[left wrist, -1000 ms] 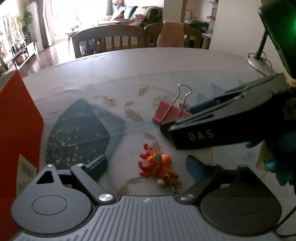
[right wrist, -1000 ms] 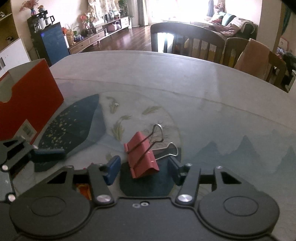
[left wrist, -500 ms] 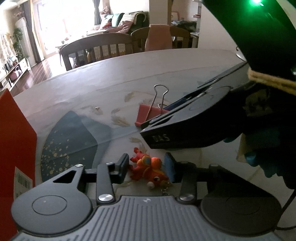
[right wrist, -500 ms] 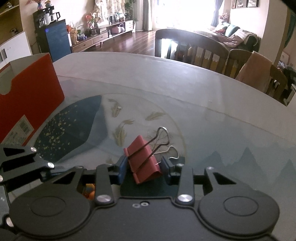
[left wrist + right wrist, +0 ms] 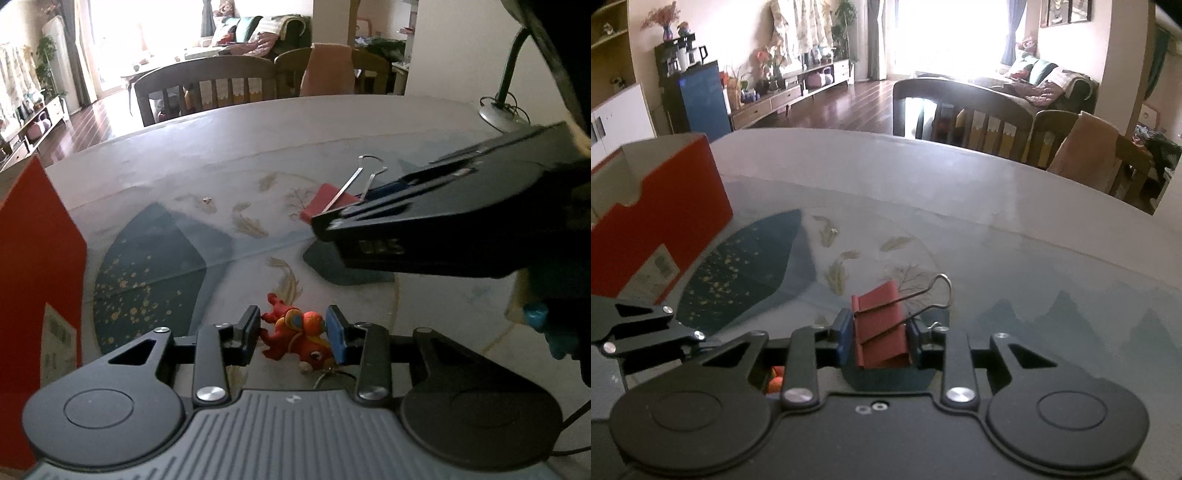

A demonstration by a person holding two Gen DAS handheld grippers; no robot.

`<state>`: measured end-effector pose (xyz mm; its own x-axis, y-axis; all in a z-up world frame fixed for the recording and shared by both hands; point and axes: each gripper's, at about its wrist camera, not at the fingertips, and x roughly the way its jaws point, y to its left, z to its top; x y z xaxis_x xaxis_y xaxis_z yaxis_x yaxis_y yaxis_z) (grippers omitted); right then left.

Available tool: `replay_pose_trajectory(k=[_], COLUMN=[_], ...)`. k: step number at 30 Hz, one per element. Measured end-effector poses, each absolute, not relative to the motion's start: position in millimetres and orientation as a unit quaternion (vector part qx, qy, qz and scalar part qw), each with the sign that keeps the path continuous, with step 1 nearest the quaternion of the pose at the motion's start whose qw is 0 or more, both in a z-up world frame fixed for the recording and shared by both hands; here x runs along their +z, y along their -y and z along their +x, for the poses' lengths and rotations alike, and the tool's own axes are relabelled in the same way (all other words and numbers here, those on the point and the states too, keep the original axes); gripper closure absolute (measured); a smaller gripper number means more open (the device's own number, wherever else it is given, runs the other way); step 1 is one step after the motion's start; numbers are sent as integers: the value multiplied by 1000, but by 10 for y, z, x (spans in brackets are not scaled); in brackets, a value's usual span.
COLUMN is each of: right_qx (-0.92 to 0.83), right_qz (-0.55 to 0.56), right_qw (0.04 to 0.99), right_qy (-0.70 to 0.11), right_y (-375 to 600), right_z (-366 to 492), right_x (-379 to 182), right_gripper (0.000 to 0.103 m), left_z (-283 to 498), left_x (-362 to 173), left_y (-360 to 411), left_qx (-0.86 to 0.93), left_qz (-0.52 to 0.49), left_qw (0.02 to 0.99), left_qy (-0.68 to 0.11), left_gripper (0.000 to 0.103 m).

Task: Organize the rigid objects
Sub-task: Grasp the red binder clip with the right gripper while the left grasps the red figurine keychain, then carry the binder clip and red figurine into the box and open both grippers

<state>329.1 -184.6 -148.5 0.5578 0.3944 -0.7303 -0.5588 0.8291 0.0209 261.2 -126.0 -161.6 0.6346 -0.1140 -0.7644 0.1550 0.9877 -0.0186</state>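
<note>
My left gripper (image 5: 294, 334) is shut on a small red and orange toy keychain (image 5: 295, 334), held just above the table. My right gripper (image 5: 877, 338) is shut on a red binder clip (image 5: 879, 326) with its wire handles pointing forward and right. The clip also shows in the left wrist view (image 5: 327, 205), sticking out of the right gripper's black body (image 5: 443, 225). An open red box (image 5: 653, 218) stands on the table at the left; it also fills the left edge of the left wrist view (image 5: 33, 277).
The table (image 5: 997, 206) has a pale cloth printed with fish and blue shapes. Wooden chairs (image 5: 964, 110) stand at its far edge. A lamp base with a cable (image 5: 500, 116) sits at the far right.
Both grippers closed, the left on the toy keychain and the right on the binder clip. Both objects now sit lifted off the cloth.
</note>
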Motion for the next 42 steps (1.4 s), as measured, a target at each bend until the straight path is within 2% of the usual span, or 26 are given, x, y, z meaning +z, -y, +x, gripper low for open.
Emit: replay_pose_trajectory(k=[20, 42], right_qx=[303, 332], right_qz=[-65, -68], right_qw=[886, 893], right_qy=[-345, -295], right_y=[2038, 1279], right_z=[2466, 1937], right_x=[-564, 73], right_gripper=[73, 73], left_z=[2075, 1614], left_x=[-860, -82], left_y=[909, -161], left_qx=[-55, -32], left_qz=[-12, -11], left_qw=[913, 932], left_qy=[-404, -360], left_gripper=[65, 65])
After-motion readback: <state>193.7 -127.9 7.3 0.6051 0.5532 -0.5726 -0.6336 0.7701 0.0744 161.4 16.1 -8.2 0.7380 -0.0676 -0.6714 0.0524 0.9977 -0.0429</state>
